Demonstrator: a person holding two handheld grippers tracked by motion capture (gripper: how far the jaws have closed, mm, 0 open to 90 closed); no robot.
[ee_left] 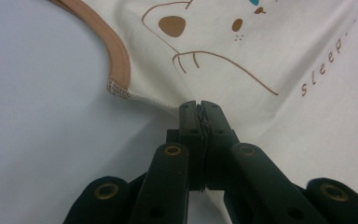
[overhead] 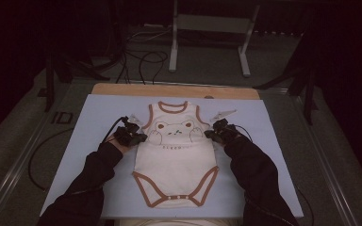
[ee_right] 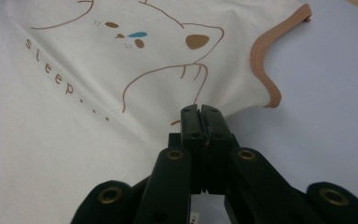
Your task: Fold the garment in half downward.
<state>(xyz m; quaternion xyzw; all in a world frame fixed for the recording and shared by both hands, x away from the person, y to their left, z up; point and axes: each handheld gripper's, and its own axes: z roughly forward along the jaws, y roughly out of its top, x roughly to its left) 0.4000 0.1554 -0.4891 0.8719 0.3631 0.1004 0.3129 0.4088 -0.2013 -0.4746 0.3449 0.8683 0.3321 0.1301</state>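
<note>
Left tongs (overhead: 139, 137) and right tongs (overhead: 209, 133) face inward, jaws of all 2 clamped.

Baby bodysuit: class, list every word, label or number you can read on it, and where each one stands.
"sleep..." – brown letters on the front of the bodysuit, below the bear drawing; sharp in both gripper views.
Same line in the high view – too small to read.
Small white tag at the armhole trim end – too blurred to read.
</note>
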